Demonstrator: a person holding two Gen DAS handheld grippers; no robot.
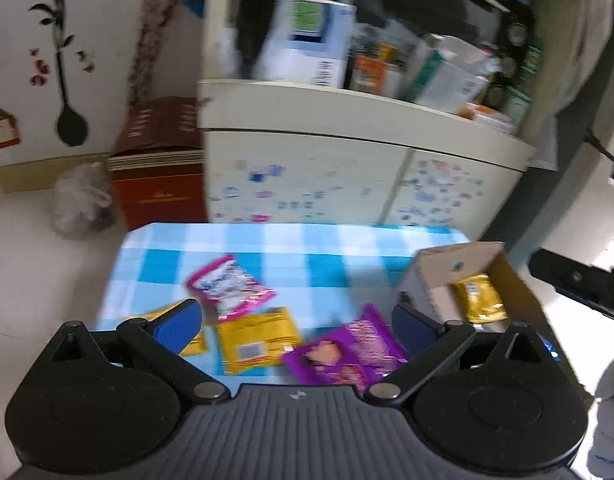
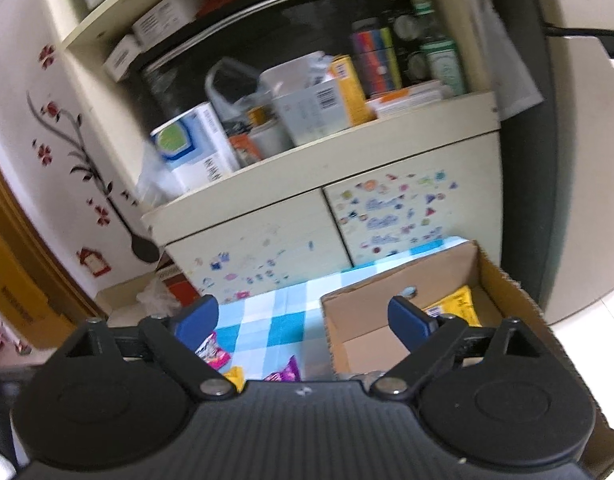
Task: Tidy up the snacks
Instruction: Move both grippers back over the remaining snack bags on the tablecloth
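Blue-and-white checked cloth (image 1: 267,248) is covering the desk, and four snack packets are lying loose on it: a pink packet (image 1: 231,286), a yellow packet (image 1: 259,340), a purple packet (image 1: 347,350) and one more yellow packet partly hidden behind a blue finger. A cardboard box (image 2: 387,304) is standing at the right side, holding one yellow packet (image 2: 457,304). The left tool (image 1: 297,320) is hovering above the loose packets with fingers apart, gripping nothing. The right tool (image 2: 303,314) is hanging over the box edge, also spread wide and empty.

Glossy foil snack packets (image 1: 258,339), matt corrugated cardboard box (image 2: 507,280), checked cloth tablecloth (image 1: 291,248).
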